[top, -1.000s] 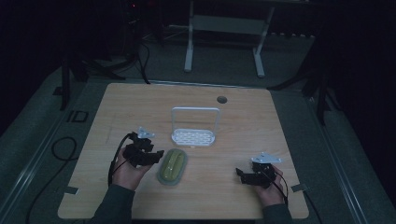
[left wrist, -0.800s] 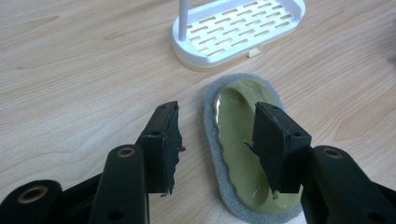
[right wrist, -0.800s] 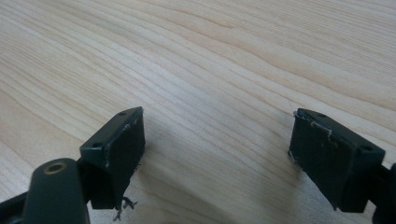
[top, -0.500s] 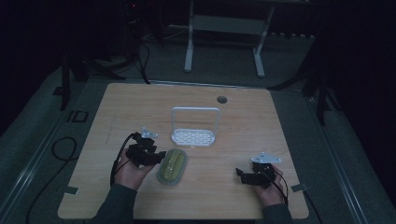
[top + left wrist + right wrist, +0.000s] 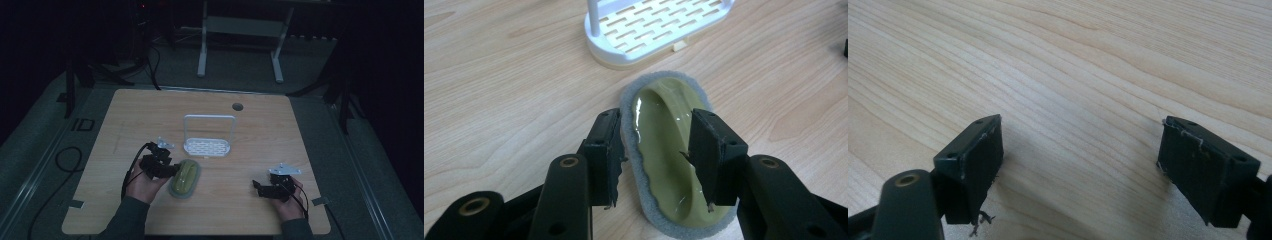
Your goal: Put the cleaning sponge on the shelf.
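The olive scrubbing pad (image 5: 664,150) with its grey felt rim lies flat on the worktop (image 5: 280,140), just in front of the white rack (image 5: 207,145). The left gripper (image 5: 659,155) straddles it, fingers closing in, not clearly pressing. The right gripper (image 5: 1080,170) rests well apart, fingers wide and empty.

I worked in a dim lab or studio: a bare wooden tabletop (image 5: 260,150) with a cable port (image 5: 237,106), grey carpet (image 5: 240,75), trailing cables (image 5: 62,160), and dark stands (image 5: 75,75) around it.
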